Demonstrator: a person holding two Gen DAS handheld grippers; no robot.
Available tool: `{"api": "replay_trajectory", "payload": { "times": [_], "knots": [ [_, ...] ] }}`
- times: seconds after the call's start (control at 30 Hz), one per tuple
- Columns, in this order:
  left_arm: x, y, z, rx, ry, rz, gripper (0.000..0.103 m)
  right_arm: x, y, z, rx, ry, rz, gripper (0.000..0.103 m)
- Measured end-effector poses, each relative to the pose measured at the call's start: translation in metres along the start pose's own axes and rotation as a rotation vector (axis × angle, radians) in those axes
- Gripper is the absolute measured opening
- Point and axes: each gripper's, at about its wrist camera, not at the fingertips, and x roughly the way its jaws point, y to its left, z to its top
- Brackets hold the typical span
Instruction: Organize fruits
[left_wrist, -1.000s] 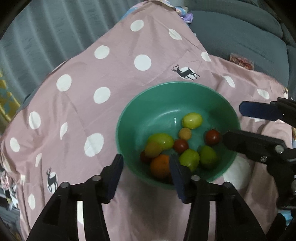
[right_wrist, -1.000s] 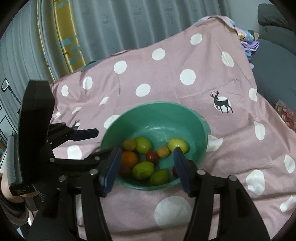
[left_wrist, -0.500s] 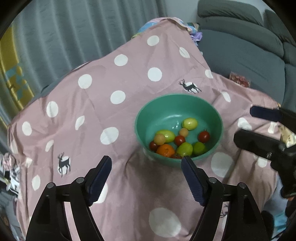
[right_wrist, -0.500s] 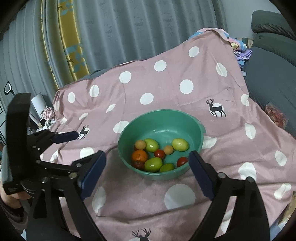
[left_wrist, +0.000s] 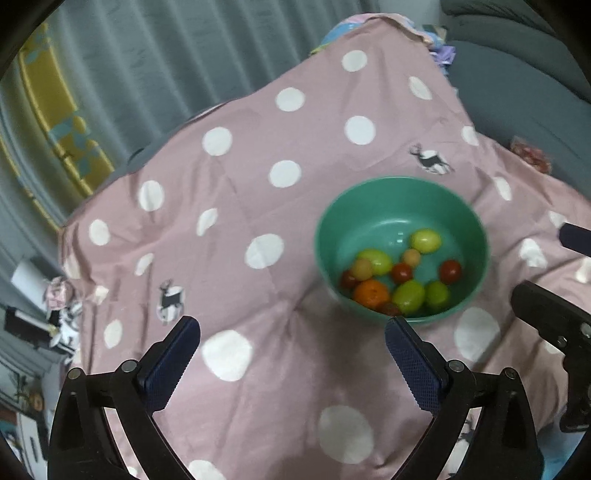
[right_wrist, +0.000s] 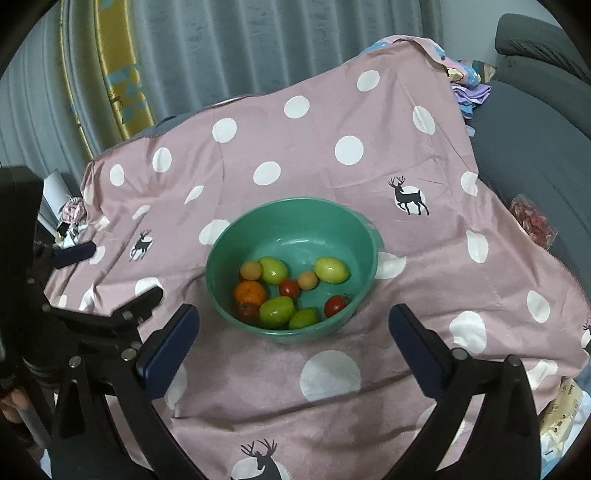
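A green bowl (right_wrist: 364, 243) sits on a pink polka-dot cloth (right_wrist: 369, 173) and holds several small fruits: an orange one (right_wrist: 250, 292), red tomatoes (right_wrist: 335, 304) and yellow-green ones (right_wrist: 331, 270). The bowl also shows in the left wrist view (left_wrist: 476, 221). My right gripper (right_wrist: 291, 325) is open and empty, just in front of the bowl. My left gripper (left_wrist: 291, 338) is open and empty, in front of the bowl and left of it. Each gripper also shows at the edge of the other's view.
A grey sofa (right_wrist: 535, 122) lies to the right with a red snack packet (right_wrist: 532, 221) on it. Grey curtains (right_wrist: 240, 44) hang behind. Clutter sits past the cloth's left edge (left_wrist: 55, 295).
Both grippers have pulled back and up from the bowl and opened wider. The bowl now looks smaller. The left wrist view has swung left, putting the bowl at its right.
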Motion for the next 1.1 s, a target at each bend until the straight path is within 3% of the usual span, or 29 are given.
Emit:
{"api": "replay_trajectory", "payload": {
  "times": [0.13,1.1],
  "knots": [
    [-0.002,0.001,0.003,-0.015,0.006,-0.045,0.1,-0.001,0.001,0.002,-0.008,-0.002,-0.005,0.103],
    [-0.006,0.01,0.021,-0.075,-0.032,-0.093,0.1,0.0,0.009,0.008,-0.062,0.004,-0.012,0.103]
  ]
}}
